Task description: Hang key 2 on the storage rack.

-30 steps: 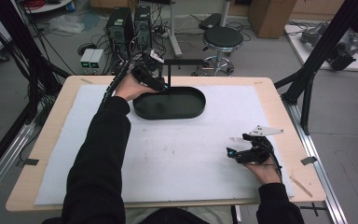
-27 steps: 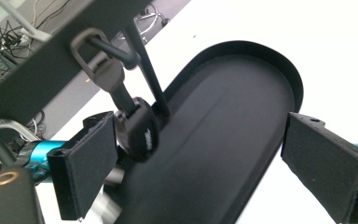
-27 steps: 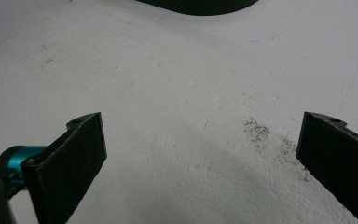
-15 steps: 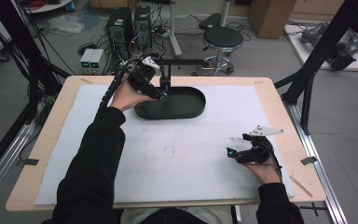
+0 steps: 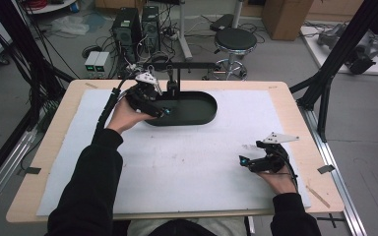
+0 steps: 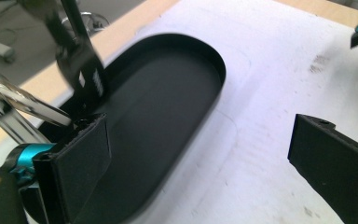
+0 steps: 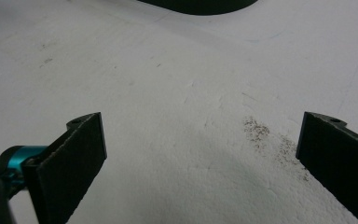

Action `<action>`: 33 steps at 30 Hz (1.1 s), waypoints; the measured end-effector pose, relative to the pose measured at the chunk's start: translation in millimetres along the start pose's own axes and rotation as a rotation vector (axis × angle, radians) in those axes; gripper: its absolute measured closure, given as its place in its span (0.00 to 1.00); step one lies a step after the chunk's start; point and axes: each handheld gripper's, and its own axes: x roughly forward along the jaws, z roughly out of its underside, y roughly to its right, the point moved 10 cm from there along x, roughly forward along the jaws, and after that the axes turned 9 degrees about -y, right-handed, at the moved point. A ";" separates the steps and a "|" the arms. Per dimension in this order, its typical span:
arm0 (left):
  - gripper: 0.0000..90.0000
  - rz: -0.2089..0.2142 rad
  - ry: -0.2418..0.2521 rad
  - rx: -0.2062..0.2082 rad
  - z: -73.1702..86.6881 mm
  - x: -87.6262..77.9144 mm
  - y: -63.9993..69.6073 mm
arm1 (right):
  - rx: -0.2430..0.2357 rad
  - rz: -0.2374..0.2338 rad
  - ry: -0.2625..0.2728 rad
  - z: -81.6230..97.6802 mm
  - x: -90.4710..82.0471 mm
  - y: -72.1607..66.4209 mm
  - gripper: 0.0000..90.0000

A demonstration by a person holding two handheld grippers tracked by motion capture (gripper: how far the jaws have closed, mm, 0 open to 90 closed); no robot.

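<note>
1. Two hand-held grippers show in the high view. The left gripper (image 5: 163, 111) sits at the near-left end of a black oval tray (image 5: 204, 112), its tip over that end's rim. Just beyond the gripper a black stand (image 5: 173, 88) rises from the tray's far edge, with a horizontal bar reaching off to the right of it. The right gripper (image 5: 244, 161) rests low over the white mat (image 5: 187, 162), well apart from the tray, which lies ahead of it and to its left. Both grippers are carried by hands in black sleeves (image 5: 91, 187).

2. Looking along the left gripper (image 6: 200, 154) in the left gripper view, its jaws have just been opening and now stand wide apart, released, with nothing between the pads. The tray (image 6: 168, 98) lies directly ahead of and beneath the left jaw, empty, its near rim passing between the two jaws; the right jaw hangs over bare mat (image 6: 270, 93). The stand's post (image 6: 81, 60) stands just beyond the left jaw, at the tray's far rim, and a shiny metal part (image 6: 14, 105) shows at the left of that jaw.

3. Seen from the right gripper view, the right gripper (image 7: 200, 154) is also released, jaws spread wide over the mat (image 7: 168, 93) and gripping nothing. A patch of dark specks (image 7: 265, 135) lies on the mat near the right jaw. The tray's edge (image 7: 200, 5) shows far ahead.
</note>
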 end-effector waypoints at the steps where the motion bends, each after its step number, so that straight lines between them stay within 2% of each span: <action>1: 0.07 0.007 -0.001 -0.003 3.4 -0.1 0.5 | 0.000 0.001 -0.002 0.3 0.1 -0.1 0.01; 10: 0.07 0.018 0.004 -0.030 31.7 -3.5 2.0 | -0.001 0.001 -0.005 0.9 0.6 0.1 0.01; 15: 0.07 0.014 0.011 -0.057 46.8 -10.0 -3.8 | -0.005 0.002 -0.006 1.1 0.4 0.2 0.01; 19: 0.07 0.004 0.039 -0.076 54.9 -20.3 -7.4 | 0.002 0.001 -0.007 1.3 0.4 0.0 0.01; 27: 0.07 -0.054 0.111 -0.109 80.0 -44.5 -17.0 | -0.001 0.001 -0.006 1.0 1.0 -0.3 0.01; 30: 0.07 -0.073 0.143 -0.162 94.8 -52.3 -25.2 | -0.002 0.000 -0.012 1.6 1.4 -0.9 0.01; 33: 0.07 -0.087 0.189 -0.184 103.7 -61.1 -29.3 | -0.003 0.002 -0.017 1.9 2.3 -1.4 0.01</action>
